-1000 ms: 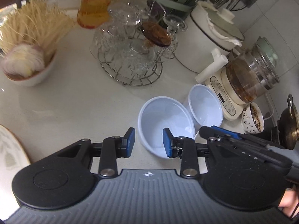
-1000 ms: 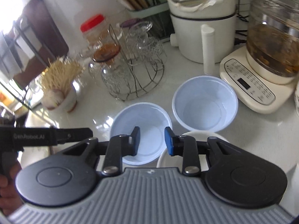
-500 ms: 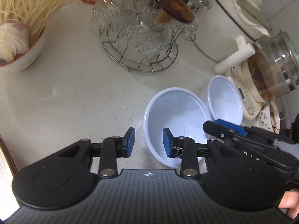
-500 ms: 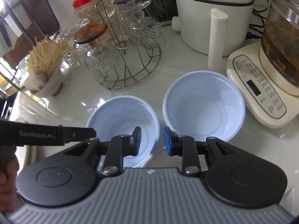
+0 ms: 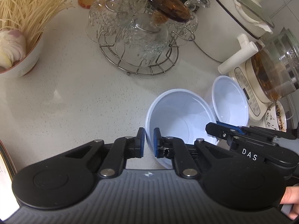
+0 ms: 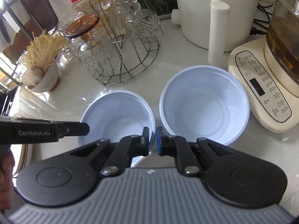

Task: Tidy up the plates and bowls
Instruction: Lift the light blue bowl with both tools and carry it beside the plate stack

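Two pale blue bowls stand side by side on the white counter. My left gripper (image 5: 149,142) is shut on the near-left rim of the left bowl (image 5: 179,117), one pad outside and one inside. My right gripper (image 6: 152,141) is shut on the right rim of that same left bowl (image 6: 117,112), close beside the right bowl (image 6: 204,102). The right bowl also shows in the left wrist view (image 5: 230,100), and so does the right gripper's body (image 5: 252,140). A white plate lies partly hidden under the right gripper (image 6: 138,161).
A wire rack of upturned glasses (image 5: 142,37) stands behind the bowls. A white cooker (image 6: 214,9) and a cream kettle base (image 6: 261,85) stand at the right. A bowl of noodles and onion (image 5: 16,37) is at the far left. A patterned dish (image 5: 274,117) sits far right.
Both grippers have closed from open onto the left bowl's rim, the left one on the near-left side and the right one on the right side. Both cameras have moved closer.
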### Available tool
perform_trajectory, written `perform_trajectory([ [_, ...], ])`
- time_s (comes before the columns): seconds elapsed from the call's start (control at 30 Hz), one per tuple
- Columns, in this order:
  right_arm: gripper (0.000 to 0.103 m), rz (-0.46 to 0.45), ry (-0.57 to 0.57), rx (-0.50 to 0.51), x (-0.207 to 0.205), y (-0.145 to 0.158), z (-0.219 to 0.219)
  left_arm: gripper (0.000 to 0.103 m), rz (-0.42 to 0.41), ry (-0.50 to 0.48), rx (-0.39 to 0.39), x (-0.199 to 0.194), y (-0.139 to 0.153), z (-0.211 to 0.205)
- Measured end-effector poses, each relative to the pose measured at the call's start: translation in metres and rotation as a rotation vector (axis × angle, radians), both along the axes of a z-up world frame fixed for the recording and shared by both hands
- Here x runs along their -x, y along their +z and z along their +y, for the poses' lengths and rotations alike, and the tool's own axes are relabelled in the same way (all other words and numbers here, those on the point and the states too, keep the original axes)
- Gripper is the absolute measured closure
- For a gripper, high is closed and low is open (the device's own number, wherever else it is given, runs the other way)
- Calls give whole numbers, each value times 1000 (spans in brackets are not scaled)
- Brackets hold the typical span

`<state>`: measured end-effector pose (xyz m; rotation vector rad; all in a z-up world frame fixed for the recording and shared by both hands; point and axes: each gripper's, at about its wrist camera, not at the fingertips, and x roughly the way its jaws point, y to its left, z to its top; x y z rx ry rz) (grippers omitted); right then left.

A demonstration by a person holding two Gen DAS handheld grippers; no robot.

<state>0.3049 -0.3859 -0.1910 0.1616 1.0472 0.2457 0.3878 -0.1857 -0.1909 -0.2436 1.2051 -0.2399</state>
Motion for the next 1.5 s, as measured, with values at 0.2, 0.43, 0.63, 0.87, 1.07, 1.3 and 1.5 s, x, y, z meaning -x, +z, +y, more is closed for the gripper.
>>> perform_trajectory([
  [0.2,93,-11,13,-24,-1,3,0,92,-12,28,18,3,5,8],
  [0.43,93,-41,31,-41,0,18,8,92,-48,86,48,15,20,25],
  [0.63,93,-92,81,-45,8,32,23,92,-74,136,71,32,31,47],
  [0.87,93,-122,107,-45,26,41,45,92,-73,155,98,53,40,77],
  [1.07,93,-135,97,-31,44,44,64,92,-54,159,130,59,39,103],
  [1.3,92,-118,78,-22,65,43,90,92,-22,134,132,74,34,130],
  [1.5,91,-71,91,8,83,32,115,92,22,144,122,90,22,148],
])
